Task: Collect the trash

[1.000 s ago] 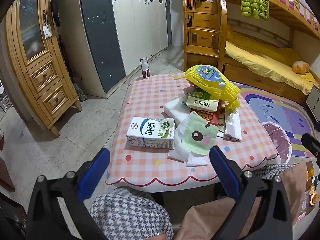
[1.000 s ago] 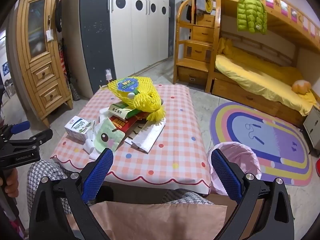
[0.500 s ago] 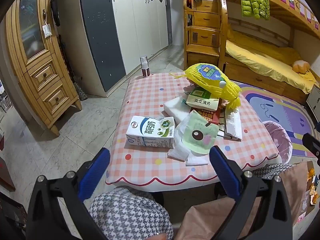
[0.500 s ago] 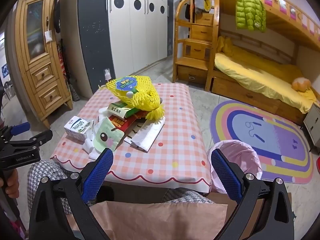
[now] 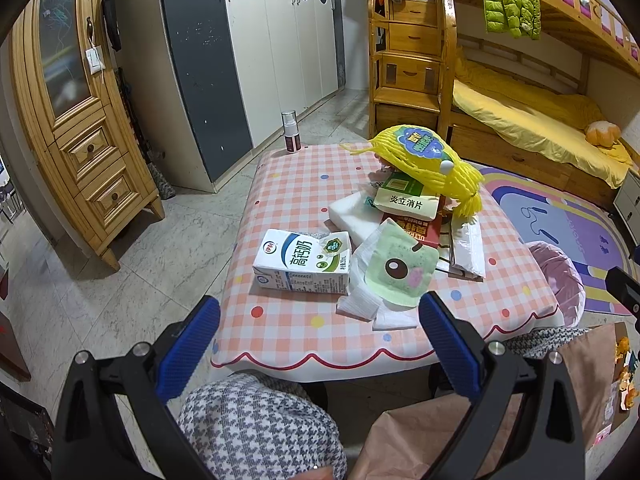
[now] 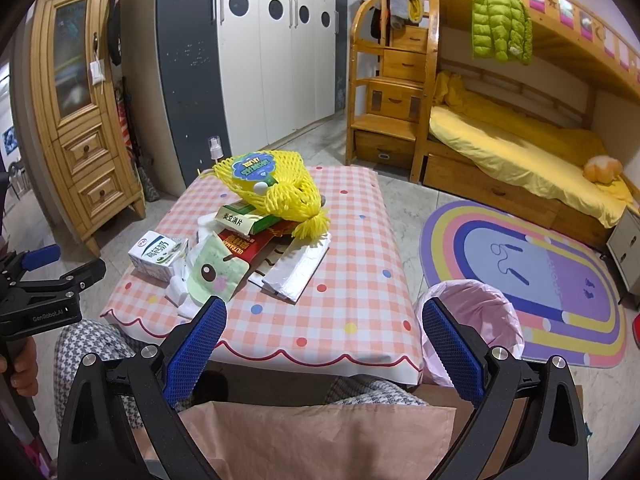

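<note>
Left wrist: green box (image 5: 406,200) "炎立消片"

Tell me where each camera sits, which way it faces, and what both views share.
Left wrist: on the open left gripper, facing the table's near left corner; milk carton closest; a houndstooth knee shows below.
Right wrist: on the open right gripper, facing the table's near right; pink-lined bin beside it; the left gripper and a hand show at left.
Shared: milk carton, yellow foam net, bunk bed.
</note>
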### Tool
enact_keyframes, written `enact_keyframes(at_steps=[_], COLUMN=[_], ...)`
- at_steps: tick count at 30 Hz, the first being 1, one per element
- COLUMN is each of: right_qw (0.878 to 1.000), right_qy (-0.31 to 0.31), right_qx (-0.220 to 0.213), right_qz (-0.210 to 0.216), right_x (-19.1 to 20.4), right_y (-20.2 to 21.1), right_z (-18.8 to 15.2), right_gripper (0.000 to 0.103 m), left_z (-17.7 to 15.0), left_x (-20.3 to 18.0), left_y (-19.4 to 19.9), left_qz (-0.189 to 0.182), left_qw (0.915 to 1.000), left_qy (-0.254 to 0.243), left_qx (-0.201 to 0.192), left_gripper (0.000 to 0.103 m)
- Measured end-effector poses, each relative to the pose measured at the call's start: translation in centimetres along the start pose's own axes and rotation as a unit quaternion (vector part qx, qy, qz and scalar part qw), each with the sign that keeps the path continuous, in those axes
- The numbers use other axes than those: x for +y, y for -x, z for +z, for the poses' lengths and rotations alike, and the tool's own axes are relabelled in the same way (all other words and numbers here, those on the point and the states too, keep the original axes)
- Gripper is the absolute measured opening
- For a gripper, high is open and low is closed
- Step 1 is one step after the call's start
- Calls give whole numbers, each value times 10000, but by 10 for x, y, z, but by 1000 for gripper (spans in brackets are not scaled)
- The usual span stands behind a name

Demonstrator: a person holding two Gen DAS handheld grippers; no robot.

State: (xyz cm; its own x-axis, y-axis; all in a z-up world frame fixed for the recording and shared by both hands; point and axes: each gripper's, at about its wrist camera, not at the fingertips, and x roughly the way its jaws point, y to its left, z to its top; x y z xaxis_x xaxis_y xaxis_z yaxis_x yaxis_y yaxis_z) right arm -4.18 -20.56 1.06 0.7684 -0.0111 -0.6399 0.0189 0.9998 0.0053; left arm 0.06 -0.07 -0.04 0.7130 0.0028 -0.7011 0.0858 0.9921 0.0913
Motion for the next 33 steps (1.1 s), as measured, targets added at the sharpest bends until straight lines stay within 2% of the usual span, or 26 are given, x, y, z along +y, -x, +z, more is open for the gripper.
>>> enact_keyframes(at_steps=[33], right_qw=[10000], right_qy=[11], right_qx=[-5], right_qz=[-10], right_x=[1], right_y=[0], right_z=[0], right_gripper=[98], left_z=[0], left_x=[0], left_y=[0], left_qz=[3], left_qw=[10000], left_qy=[0], left_qx=[14], left_gripper=[96])
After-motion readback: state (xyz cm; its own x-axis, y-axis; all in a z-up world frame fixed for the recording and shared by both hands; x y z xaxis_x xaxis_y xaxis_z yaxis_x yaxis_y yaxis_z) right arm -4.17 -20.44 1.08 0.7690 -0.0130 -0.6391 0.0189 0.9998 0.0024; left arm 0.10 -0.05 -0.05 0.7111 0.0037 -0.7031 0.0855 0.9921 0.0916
